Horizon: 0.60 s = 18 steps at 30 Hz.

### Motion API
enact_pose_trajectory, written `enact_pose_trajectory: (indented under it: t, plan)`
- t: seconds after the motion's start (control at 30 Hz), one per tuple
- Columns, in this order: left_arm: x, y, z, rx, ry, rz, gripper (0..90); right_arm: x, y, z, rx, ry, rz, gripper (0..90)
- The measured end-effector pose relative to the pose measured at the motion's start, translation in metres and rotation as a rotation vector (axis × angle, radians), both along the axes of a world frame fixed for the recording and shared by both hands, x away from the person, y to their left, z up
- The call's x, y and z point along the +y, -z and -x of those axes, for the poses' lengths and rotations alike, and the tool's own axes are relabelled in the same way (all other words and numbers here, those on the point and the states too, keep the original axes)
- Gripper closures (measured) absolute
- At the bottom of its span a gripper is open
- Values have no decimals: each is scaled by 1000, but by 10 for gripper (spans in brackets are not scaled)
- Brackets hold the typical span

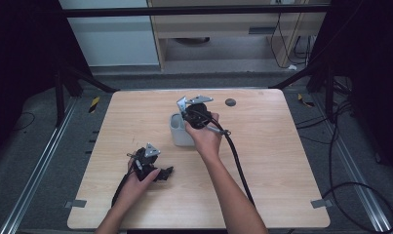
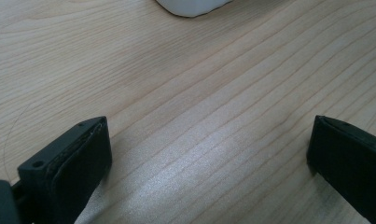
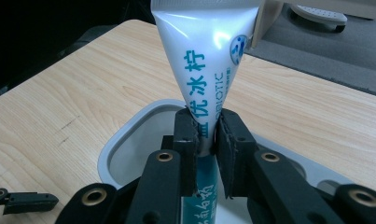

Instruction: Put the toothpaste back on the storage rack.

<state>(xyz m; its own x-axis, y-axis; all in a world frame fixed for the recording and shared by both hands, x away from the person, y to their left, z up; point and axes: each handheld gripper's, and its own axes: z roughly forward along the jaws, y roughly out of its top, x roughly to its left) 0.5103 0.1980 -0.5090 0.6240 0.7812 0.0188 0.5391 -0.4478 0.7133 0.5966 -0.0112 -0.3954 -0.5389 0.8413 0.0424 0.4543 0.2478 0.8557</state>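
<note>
your right gripper [image 3: 205, 135] is clenched on a white tube [image 3: 205, 60] with teal lettering, pinching it across its narrower lower part. the tube stands upright between the jaws, its wide crimped end up and its lower end down inside a pale grey container [image 3: 129, 140] with a rounded rim. in the high view the right gripper [image 1: 196, 113] sits directly above that container [image 1: 177, 132], which stands on the wooden table [image 1: 262, 161] a little toward the far side of centre; the tube itself is too hidden by your hand to make out there.

your left gripper [image 1: 152, 168] rests low near the front left of the table, well apart from the container. in the left gripper view its jaws stand wide apart, released, with bare wood grain between them. a white rounded edge of the container [image 2: 190, 7] shows at the top of that view, apart from the jaws.

a small dark round disc [image 1: 230, 102] lies on the table near the far edge, to the right of the right gripper. a black cable [image 1: 238, 165] trails from the right gripper toward the front edge.
</note>
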Motion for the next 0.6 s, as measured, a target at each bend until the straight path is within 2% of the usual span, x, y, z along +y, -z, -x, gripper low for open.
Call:
enact_pose_trajectory:
  t: [0.6]
  plan:
    - [0,0,0,0,0,0,0,-3,-3,3,-9,-6,1,733]
